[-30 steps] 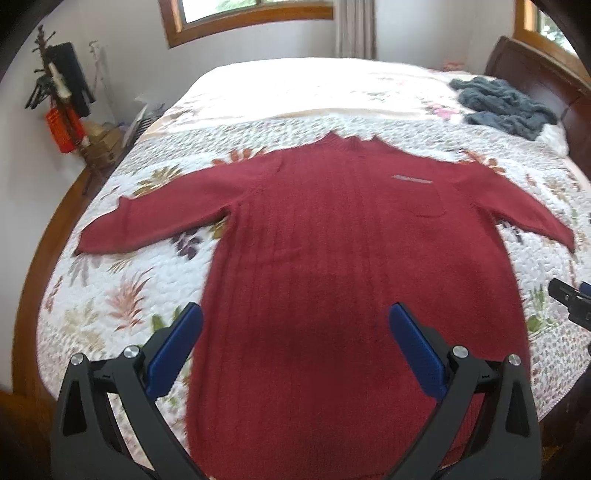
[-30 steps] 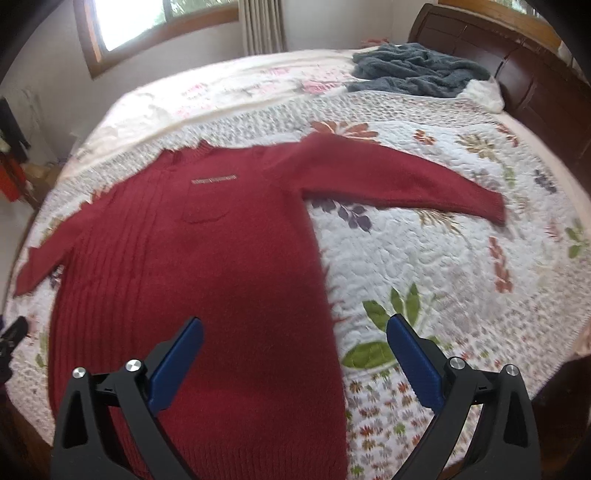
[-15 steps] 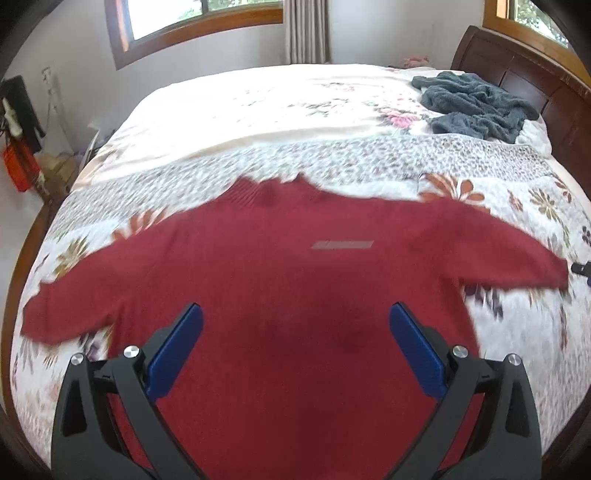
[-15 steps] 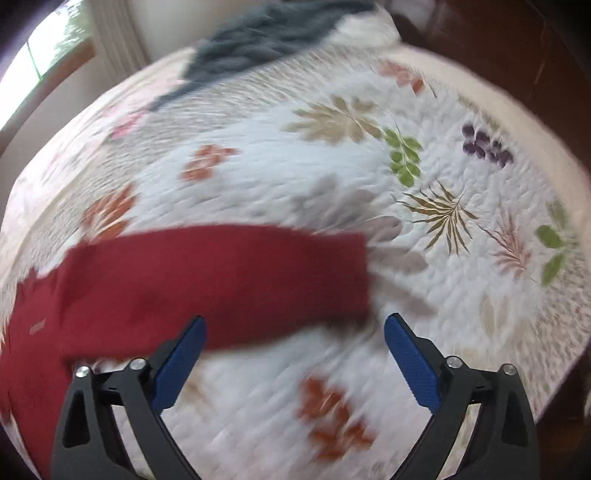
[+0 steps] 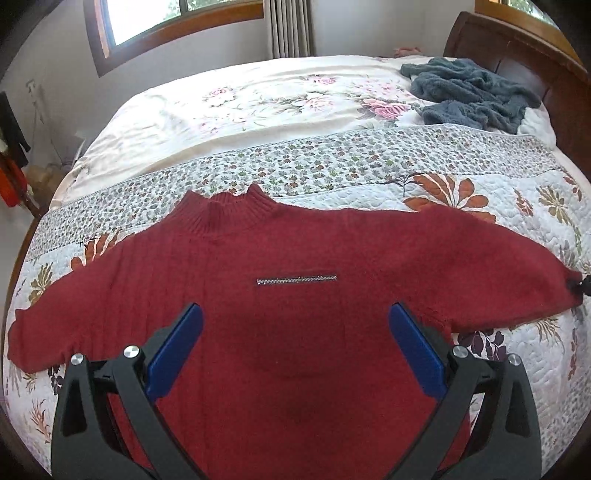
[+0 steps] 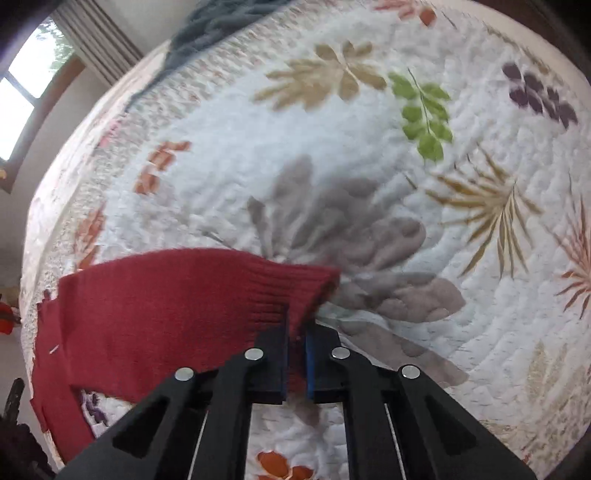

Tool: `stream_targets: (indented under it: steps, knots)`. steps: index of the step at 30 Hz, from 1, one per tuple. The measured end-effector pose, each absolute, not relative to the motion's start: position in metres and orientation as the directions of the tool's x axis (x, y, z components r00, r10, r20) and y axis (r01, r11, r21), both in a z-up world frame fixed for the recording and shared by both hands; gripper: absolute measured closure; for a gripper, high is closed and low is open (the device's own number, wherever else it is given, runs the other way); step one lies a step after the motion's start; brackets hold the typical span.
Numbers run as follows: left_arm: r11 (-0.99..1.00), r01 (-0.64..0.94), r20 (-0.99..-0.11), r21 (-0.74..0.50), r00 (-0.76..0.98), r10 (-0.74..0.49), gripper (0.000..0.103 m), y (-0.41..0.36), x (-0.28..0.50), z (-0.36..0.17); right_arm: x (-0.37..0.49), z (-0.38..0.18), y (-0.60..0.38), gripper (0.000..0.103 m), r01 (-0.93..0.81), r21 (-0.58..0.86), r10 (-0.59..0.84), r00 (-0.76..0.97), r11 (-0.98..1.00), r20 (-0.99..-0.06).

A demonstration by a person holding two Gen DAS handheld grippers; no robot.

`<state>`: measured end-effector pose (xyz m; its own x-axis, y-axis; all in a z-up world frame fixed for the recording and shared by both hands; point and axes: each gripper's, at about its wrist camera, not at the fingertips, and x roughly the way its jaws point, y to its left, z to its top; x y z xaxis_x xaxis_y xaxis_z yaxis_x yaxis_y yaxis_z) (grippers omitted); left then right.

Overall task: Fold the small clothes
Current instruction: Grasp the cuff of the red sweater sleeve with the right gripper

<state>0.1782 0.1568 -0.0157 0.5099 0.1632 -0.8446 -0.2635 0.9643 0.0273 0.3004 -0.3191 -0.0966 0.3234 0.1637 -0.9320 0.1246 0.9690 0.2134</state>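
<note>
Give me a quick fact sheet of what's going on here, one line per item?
Garment: red sweater spread flat, front up, sleeves out
Surface: floral quilt on a bed
Right gripper: shut on the sleeve cuff
Left gripper: open, above the sweater's chest, holding nothing
Also on bed: grey-blue fleece near the headboard
Fold: not yet started

The left wrist view sits above the sweater's (image 5: 295, 332) body near the bed's (image 5: 258, 110) near edge and faces across the bed toward the far window (image 5: 177, 22), high enough to take in both sleeves. The right wrist view hangs low and close over the quilt (image 6: 369, 147), tilted, facing along the right tool (image 6: 295, 354) at the right cuff. Both views share that right sleeve, the quilt around it and the grey blanket (image 5: 469, 96) on the far right.
</note>
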Motion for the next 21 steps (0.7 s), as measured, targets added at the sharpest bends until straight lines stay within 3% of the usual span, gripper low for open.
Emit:
stream_targets:
  steps: [4, 7, 11, 15, 21]
  knots:
    - [0.961, -0.274, -0.837, 0.032, 0.518, 0.175, 0.003, 0.169, 0.168, -0.009, 0.298, -0.058, -0.326, 0.097, 0.142, 0.189, 0.112, 0.427, 0.972, -0.897]
    - [0.954, -0.297, -0.838, 0.036, 0.512, 0.191, 0.003, 0.185, 0.162, -0.009, 0.303, -0.064, -0.324, 0.097, 0.184, 0.105, 0.027, 0.382, 0.977, -0.924]
    - [0.939, -0.343, -0.851, 0.019, 0.487, 0.195, 0.003, 0.212, 0.151, -0.013, 0.301, -0.066, -0.305, 0.097, 0.205, 0.101, 0.015, 0.380, 0.974, -0.925]
    - [0.933, -0.359, -0.851, 0.034, 0.480, 0.216, 0.003, 0.234, 0.141, -0.014, 0.290, -0.042, -0.270, 0.097, 0.159, 0.219, 0.137, 0.412, 0.963, -0.901]
    - [0.930, -0.366, -0.858, 0.012, 0.473, 0.198, 0.003, 0.256, 0.127, -0.018, 0.276, -0.005, -0.144, 0.097, -0.109, 0.318, 0.335, 0.376, 0.942, -0.864]
